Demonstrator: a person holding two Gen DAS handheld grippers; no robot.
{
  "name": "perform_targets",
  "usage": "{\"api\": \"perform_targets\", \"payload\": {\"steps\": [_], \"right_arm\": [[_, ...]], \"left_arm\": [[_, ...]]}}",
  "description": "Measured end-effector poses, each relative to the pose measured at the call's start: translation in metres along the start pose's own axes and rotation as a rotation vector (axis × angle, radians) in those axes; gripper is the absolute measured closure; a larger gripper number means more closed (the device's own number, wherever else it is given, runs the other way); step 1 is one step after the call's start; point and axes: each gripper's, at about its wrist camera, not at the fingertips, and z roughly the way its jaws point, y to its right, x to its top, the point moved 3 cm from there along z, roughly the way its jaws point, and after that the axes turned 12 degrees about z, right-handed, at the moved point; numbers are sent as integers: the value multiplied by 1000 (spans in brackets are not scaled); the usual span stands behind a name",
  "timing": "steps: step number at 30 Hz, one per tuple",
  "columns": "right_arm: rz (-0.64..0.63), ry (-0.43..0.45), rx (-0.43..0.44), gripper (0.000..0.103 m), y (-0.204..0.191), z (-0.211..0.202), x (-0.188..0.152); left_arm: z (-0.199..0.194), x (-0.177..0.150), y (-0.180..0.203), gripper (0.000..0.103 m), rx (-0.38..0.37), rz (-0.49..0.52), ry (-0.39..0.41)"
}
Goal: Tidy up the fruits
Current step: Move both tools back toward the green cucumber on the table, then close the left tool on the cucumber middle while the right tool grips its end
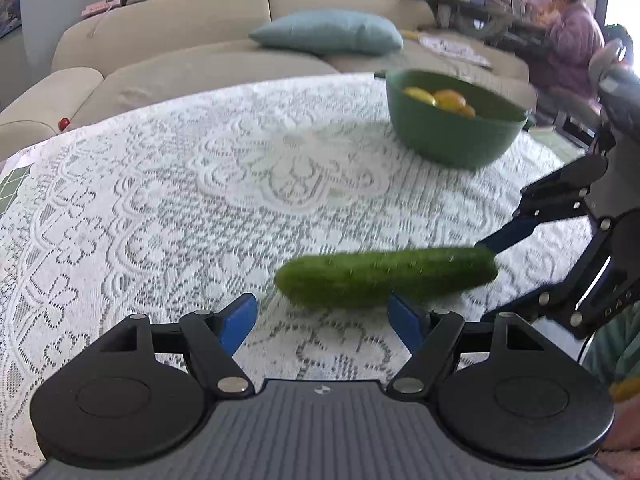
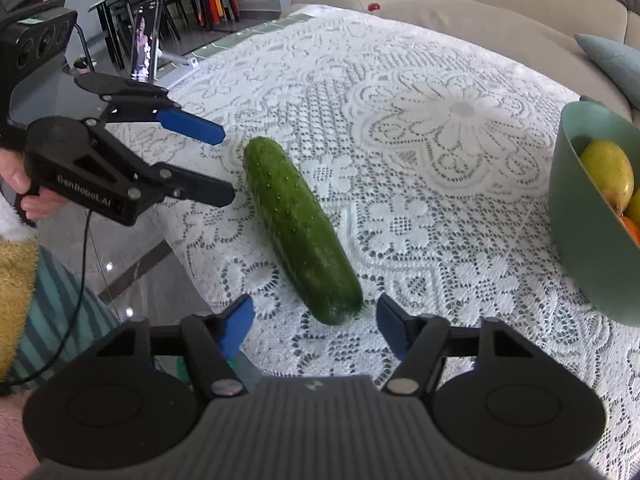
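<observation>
A green cucumber (image 1: 386, 277) lies flat on the white lace tablecloth (image 1: 200, 200); it also shows in the right wrist view (image 2: 298, 228). My left gripper (image 1: 322, 318) is open and empty, just short of the cucumber's near side; it appears in the right wrist view (image 2: 222, 166) beside the cucumber's far end. My right gripper (image 2: 314, 326) is open and empty, its fingers either side of the cucumber's near end; it shows at the cucumber's right end in the left wrist view (image 1: 492, 268). A green bowl (image 1: 448, 136) holds yellow and orange fruits (image 1: 440, 100).
The bowl (image 2: 576, 220) sits at the table's far right. A beige sofa (image 1: 180, 40) with a blue cushion (image 1: 328, 32) runs behind the table. A person (image 1: 572, 36) sits at a desk in the background. A glass table edge (image 2: 120, 248) lies left of the cloth.
</observation>
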Motion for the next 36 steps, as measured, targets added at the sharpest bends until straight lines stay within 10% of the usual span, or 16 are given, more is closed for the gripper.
{"api": "perform_targets", "payload": {"steps": [18, 26, 36], "right_arm": [[180, 113, -75, 53, 38, -10, 28], [139, 123, -91, 32, 31, -12, 25], [113, 116, -141, 35, 37, 1, 24]], "left_arm": [[37, 20, 14, 16, 39, 101, -66], [49, 27, 9, 16, 56, 125, -79], [60, 31, -2, 16, 69, 98, -74]]}}
